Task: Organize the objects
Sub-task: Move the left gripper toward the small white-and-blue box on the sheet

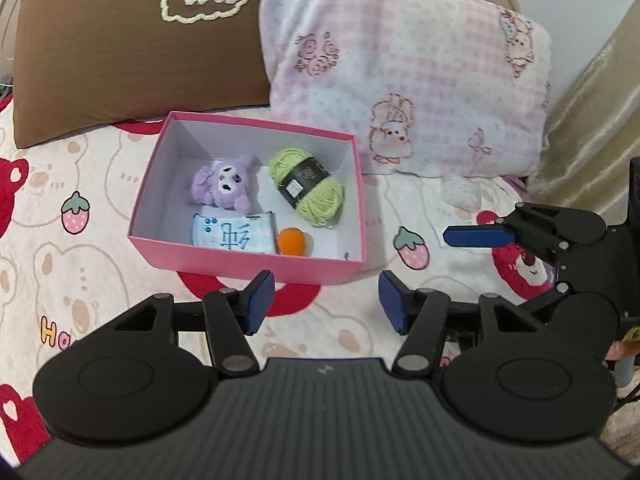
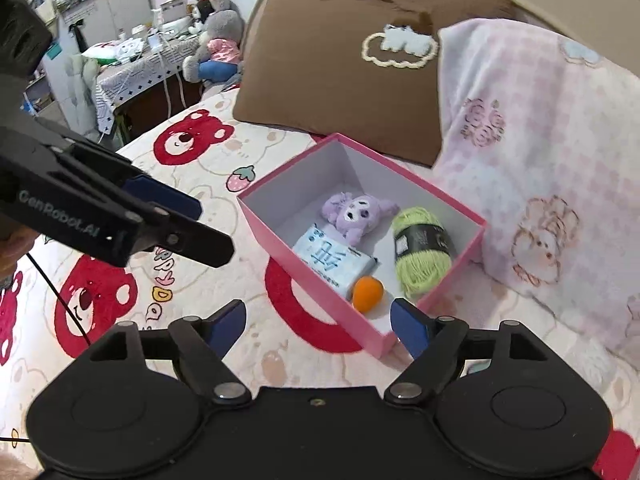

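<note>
Left tool [image 1: 326, 302] stands wide open, holding nothing. Right tool [image 2: 318, 326] likewise wide open, empty. Directly ahead of both, the pink box [image 1: 256, 258] rests on the bed and contains a tissue pack [image 1: 234, 236], orange ball [image 1: 292, 241], purple plush toy [image 1: 224, 184] and green yarn skein [image 1: 306, 188]. Beyond: brown pillow [image 1: 132, 56], pink pillow [image 1: 404, 76].
</note>
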{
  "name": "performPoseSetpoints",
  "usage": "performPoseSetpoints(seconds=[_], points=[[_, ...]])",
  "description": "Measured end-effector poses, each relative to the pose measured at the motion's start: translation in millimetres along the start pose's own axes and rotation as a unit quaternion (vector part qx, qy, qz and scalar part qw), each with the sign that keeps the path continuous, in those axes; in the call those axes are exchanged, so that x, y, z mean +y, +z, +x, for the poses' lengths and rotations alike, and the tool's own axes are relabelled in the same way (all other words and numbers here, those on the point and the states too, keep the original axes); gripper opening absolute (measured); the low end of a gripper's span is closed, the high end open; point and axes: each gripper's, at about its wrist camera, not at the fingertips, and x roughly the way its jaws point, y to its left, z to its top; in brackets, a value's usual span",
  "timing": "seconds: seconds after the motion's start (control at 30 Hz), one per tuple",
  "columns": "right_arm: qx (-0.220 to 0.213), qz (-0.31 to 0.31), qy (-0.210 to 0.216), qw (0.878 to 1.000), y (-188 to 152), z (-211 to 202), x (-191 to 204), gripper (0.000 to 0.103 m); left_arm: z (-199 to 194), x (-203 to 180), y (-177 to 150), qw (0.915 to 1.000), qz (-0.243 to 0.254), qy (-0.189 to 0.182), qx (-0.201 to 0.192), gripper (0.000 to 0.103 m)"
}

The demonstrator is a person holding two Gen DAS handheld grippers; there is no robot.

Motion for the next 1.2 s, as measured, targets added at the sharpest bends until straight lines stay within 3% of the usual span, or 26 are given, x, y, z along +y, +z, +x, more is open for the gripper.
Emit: performPoseSetpoints(seconds=[0.43,0.67,0.9,1.2], points=[[0.002,0.007,-0.018,1.000,-52.3,-52.3,-5.2,0.083,-2.1,-37.5,-35.0,0.9980,0.032,-0.023,0.049,0.061],[0.006,0.027,-0.034,0.999,-82.8,-66.4,-19.9,0.083,1.5,-60.8,-52.3,0.9963,0.058,-0.039,0.050,0.072],[0.012,0.064,-0.058,0.996,-109.9,-64.6,-42.1,0.083,36.2,-81.1,-60.9,0.9912,0.078,-0.057,0.091,0.076],[0.022,0.087,-0.081,0.993,-133.8,-61.3,-65.4,0.083,71.1,-102.1,-61.2,0.9884,0.082,-0.067,0.108,0.081]])
